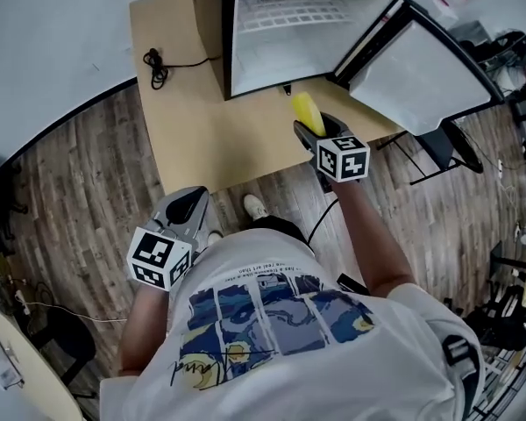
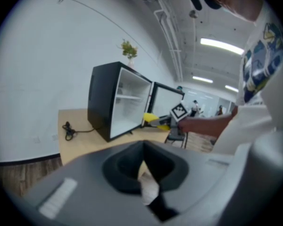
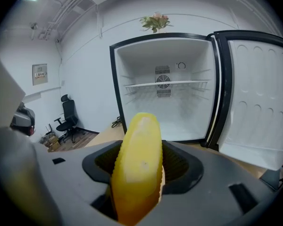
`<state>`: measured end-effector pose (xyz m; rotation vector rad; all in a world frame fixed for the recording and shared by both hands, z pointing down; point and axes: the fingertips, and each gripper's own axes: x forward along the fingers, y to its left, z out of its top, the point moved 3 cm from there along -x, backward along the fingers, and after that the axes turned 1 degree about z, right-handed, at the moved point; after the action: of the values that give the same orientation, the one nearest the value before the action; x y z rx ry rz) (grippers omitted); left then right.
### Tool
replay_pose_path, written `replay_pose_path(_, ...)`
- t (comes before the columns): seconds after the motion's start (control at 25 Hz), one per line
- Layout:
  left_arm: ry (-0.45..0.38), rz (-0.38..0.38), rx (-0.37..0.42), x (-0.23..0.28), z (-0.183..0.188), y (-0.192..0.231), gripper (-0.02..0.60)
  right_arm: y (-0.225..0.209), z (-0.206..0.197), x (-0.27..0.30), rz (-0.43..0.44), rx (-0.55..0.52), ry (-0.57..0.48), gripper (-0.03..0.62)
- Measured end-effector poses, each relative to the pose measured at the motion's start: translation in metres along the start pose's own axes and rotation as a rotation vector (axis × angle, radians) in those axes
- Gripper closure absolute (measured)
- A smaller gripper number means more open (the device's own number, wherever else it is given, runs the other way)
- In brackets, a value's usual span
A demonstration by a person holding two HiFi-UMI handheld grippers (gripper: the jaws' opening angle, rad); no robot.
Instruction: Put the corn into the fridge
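black cord point(image 1: 155, 67) on tan board point(image 1: 202, 139)

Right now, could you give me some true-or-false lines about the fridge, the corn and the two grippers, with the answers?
1. The fridge has its door swung open. True.
2. The right gripper is closed on the corn. True.
3. The corn already lies on the fridge's shelf. False: it is in the right gripper's jaws, in front of the fridge; the shelf is bare.
4. The left gripper carries a second corn. False: its jaws are together with nothing between them.
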<state>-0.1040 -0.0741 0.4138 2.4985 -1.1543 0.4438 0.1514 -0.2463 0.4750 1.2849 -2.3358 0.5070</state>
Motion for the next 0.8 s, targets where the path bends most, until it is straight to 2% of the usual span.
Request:
replay_pose_path(0.28, 0.008, 0.056, -0.014, 0.041, 0.018, 0.005, 0.572, -0.039, 0.018, 0.059, 0.024, -0.022, 0.015, 0.339)
replay_pose_path(0.52, -0.005, 0.119, -0.047, 0.059, 0.026, 0.012, 0.572, -0.056, 0.031, 0.112, 0.041, -0.046, 0.038, 0.339)
replay_pose_path(0.8, -0.002, 0.237, -0.120, 0.068, 0.023, 0.019, 0.572, -0.082, 0.037, 0.169, 0.057, -0.065, 0.070, 0.339)
